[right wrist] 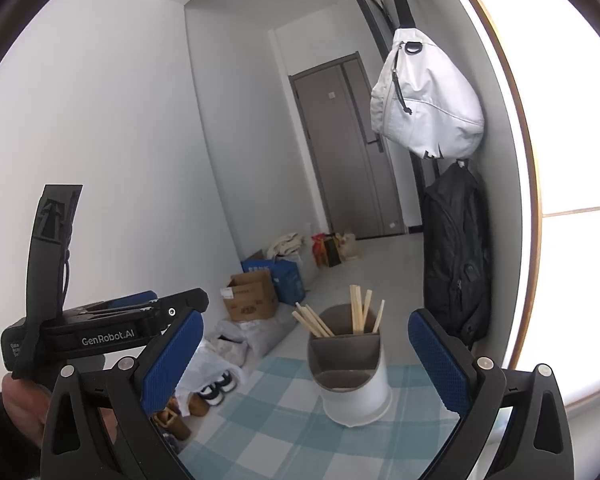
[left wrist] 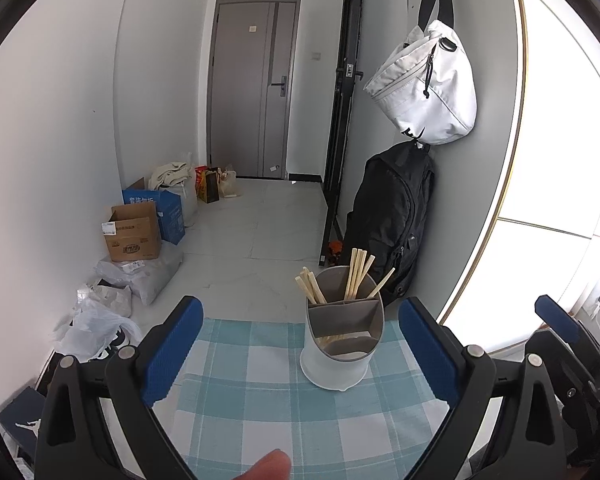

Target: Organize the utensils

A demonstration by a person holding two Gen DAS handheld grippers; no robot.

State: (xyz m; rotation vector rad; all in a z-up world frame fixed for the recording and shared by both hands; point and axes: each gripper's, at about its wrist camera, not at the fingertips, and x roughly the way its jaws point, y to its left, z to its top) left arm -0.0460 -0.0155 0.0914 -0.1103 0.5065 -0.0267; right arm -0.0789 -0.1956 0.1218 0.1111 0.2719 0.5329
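A white utensil holder (left wrist: 342, 344) with grey dividers stands on a blue checked tablecloth (left wrist: 260, 400). Several wooden chopsticks (left wrist: 356, 276) stand in its back compartments, and more lie in a front one. My left gripper (left wrist: 300, 352) is open and empty, with the holder between and beyond its blue fingers (left wrist: 172, 352). The holder also shows in the right wrist view (right wrist: 354, 376), with chopsticks (right wrist: 358, 314) upright. My right gripper (right wrist: 306, 364) is open and empty, just short of the holder. The left gripper's body (right wrist: 100, 332) shows at the left there.
Beyond the table's far edge lie cardboard boxes (left wrist: 134, 232), plastic bags (left wrist: 100, 320) and shoes (right wrist: 216, 388) on the floor. A white bag (left wrist: 424, 88) and a black backpack (left wrist: 392, 224) hang on the right wall. A grey door (left wrist: 252, 88) is at the back.
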